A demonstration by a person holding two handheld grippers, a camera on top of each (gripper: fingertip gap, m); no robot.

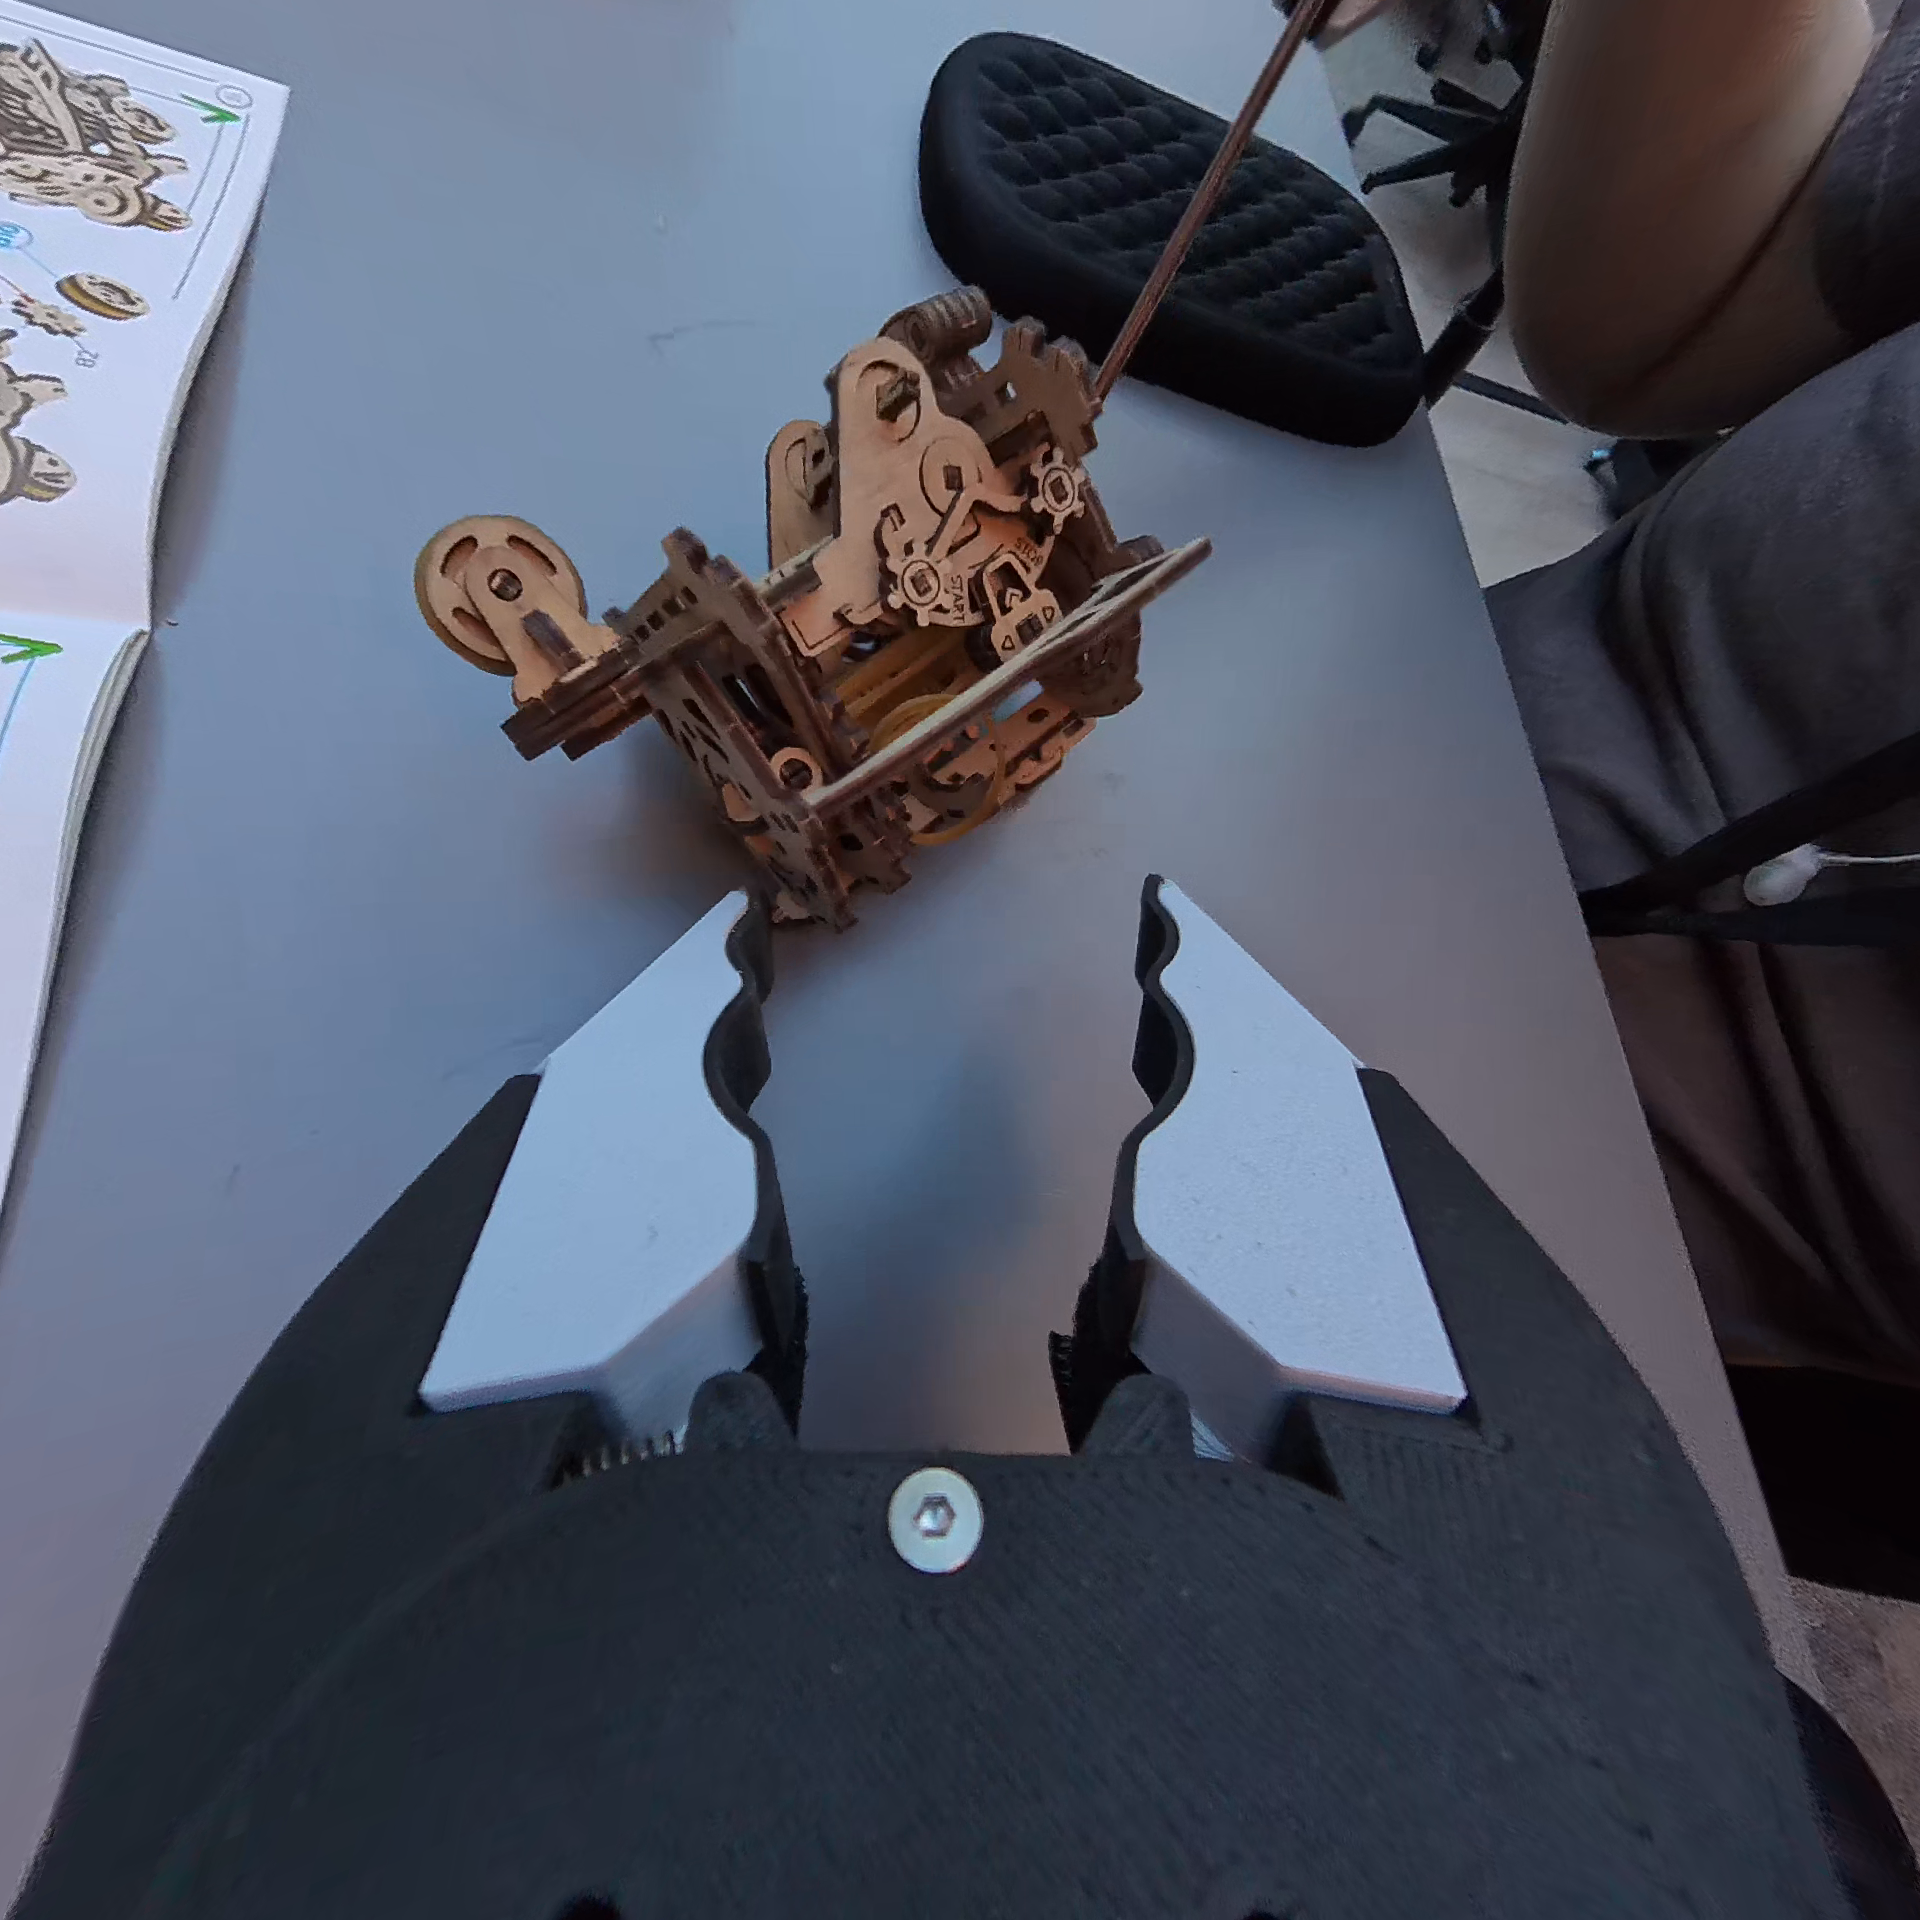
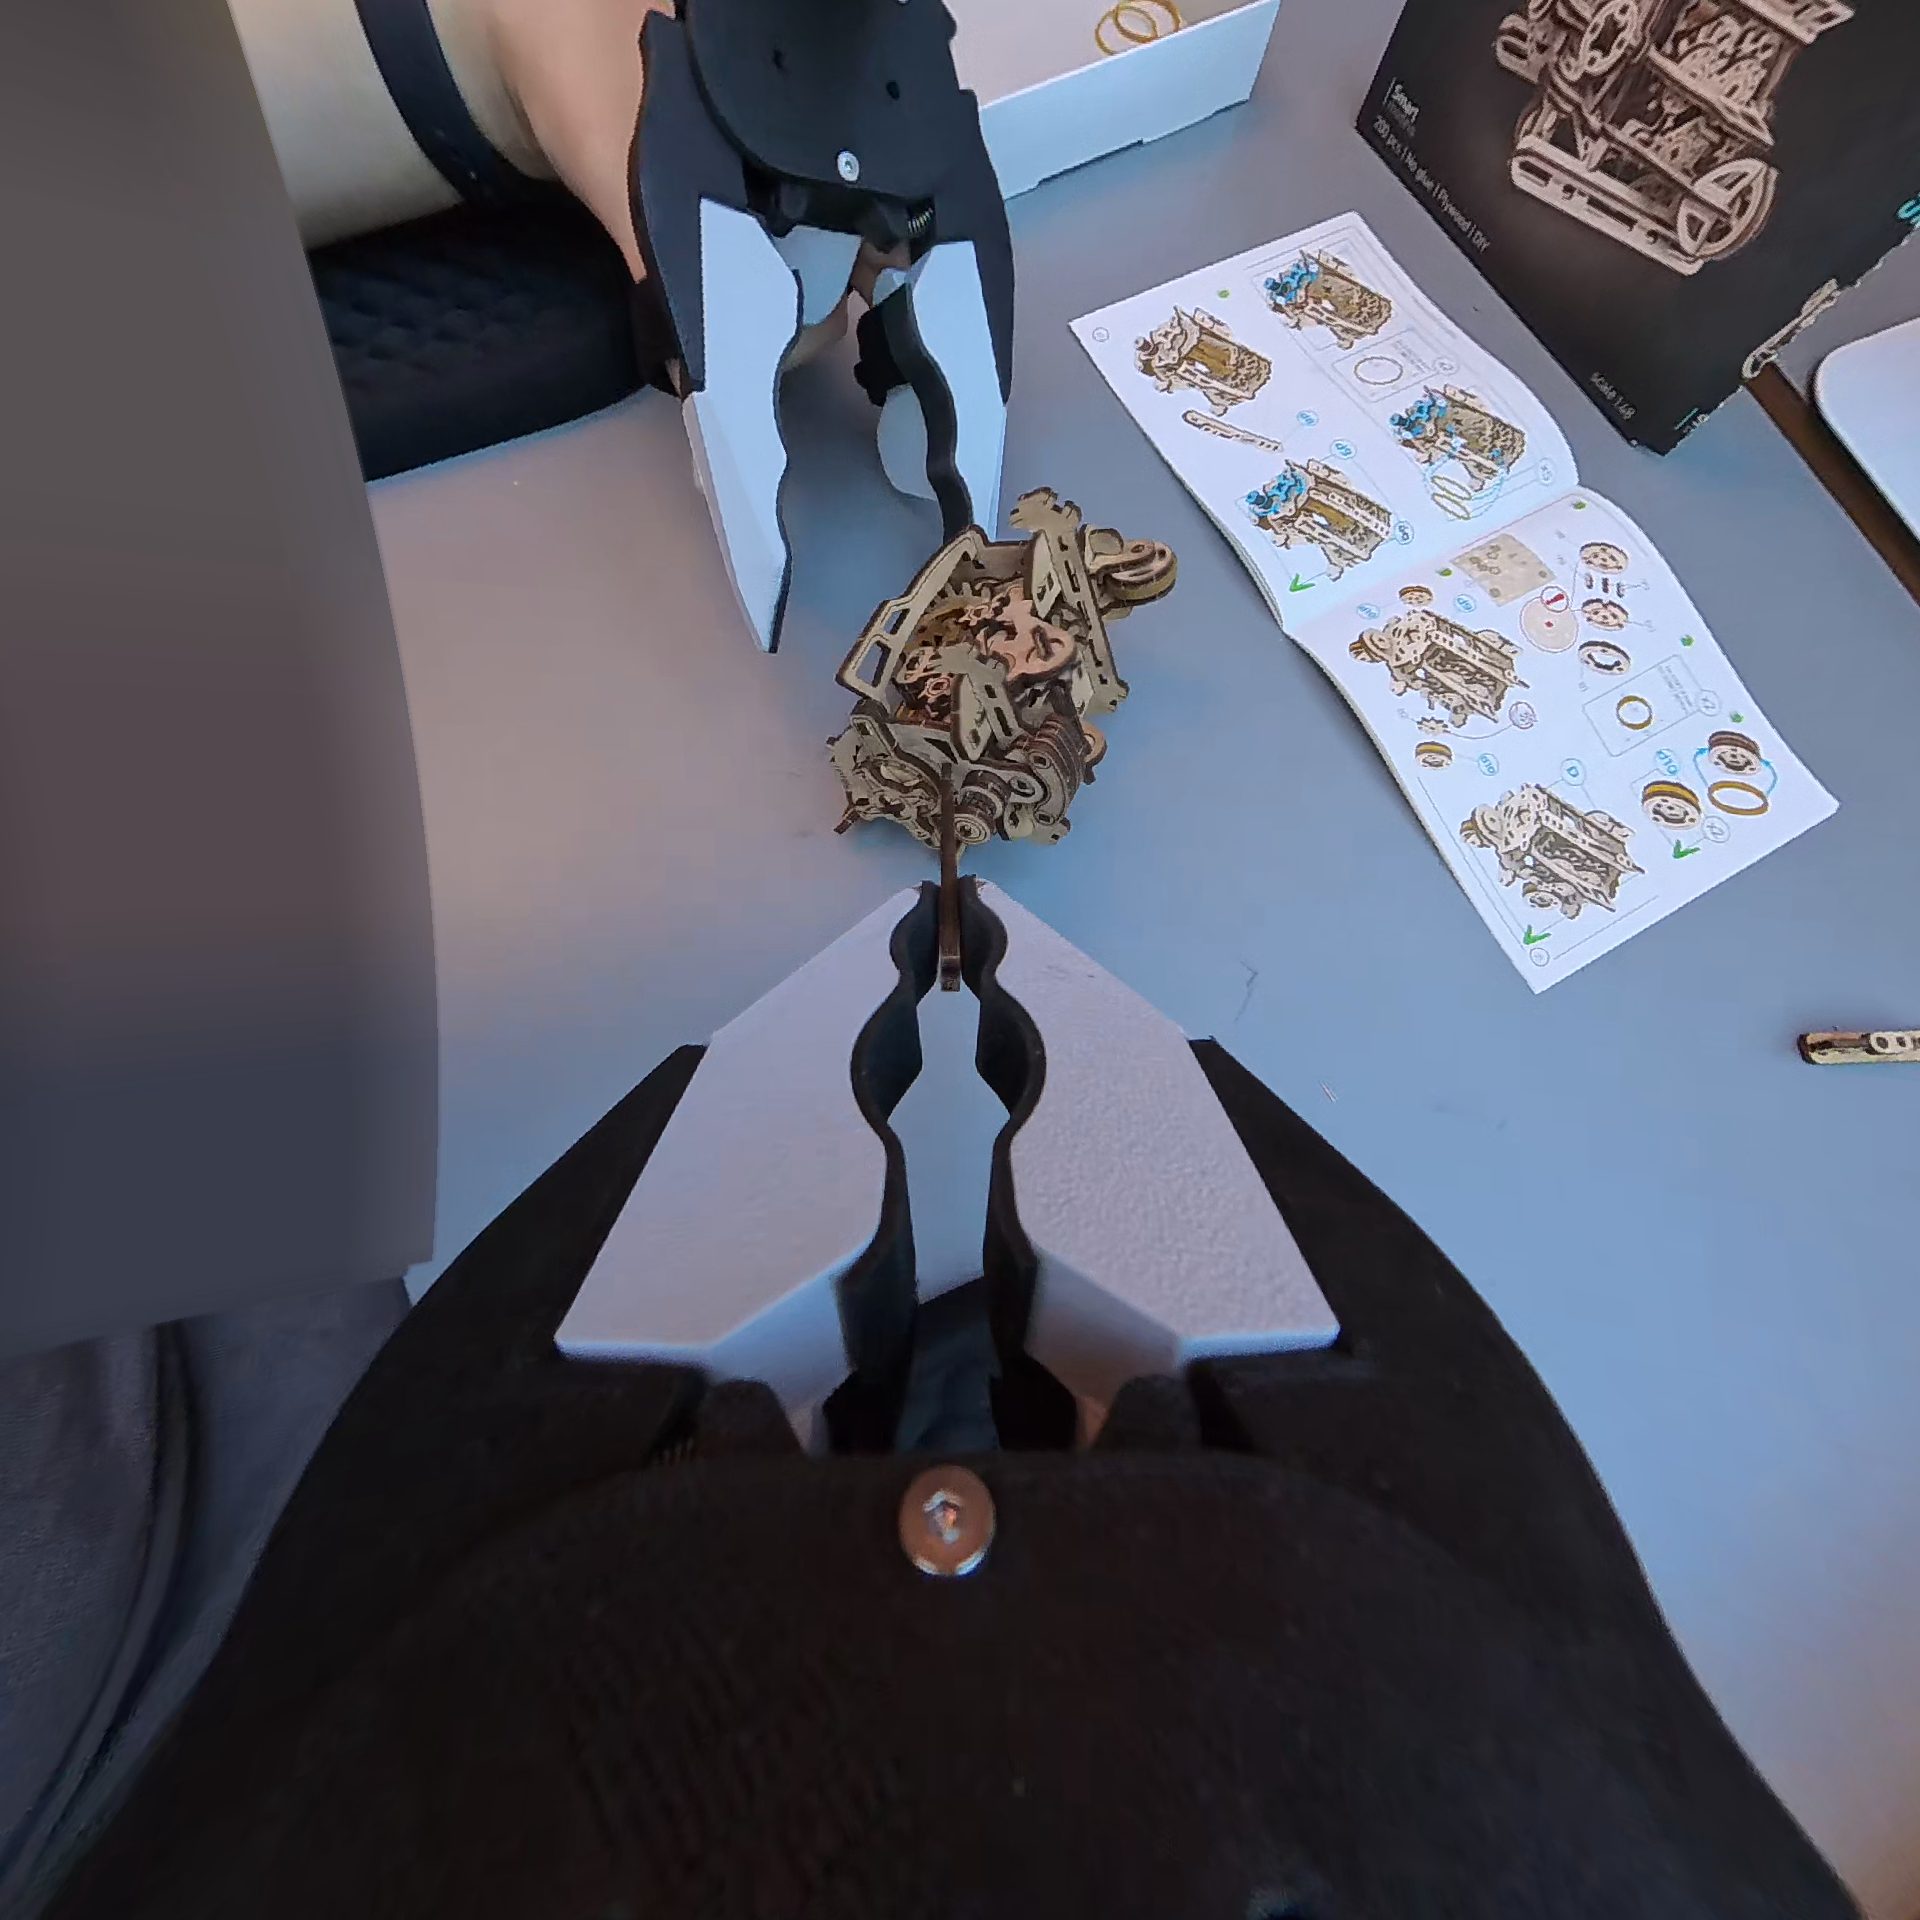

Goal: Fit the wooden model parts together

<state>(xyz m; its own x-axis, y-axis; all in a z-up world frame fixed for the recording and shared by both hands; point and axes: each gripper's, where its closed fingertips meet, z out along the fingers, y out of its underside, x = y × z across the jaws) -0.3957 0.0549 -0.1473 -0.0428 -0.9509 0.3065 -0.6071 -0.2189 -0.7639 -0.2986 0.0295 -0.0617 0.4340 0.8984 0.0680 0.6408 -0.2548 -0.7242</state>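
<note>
Right gripper pinched thin wooden strip touching wooden model; left gripper gaped wide beside it. Instruction booklet, black box nearby on grey table.

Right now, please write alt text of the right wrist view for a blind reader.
The right tool, shut, pinches a thin wooden strip reaching the wooden model on a grey table. Beyond it hangs the open left tool; an instruction booklet lies right.
</note>
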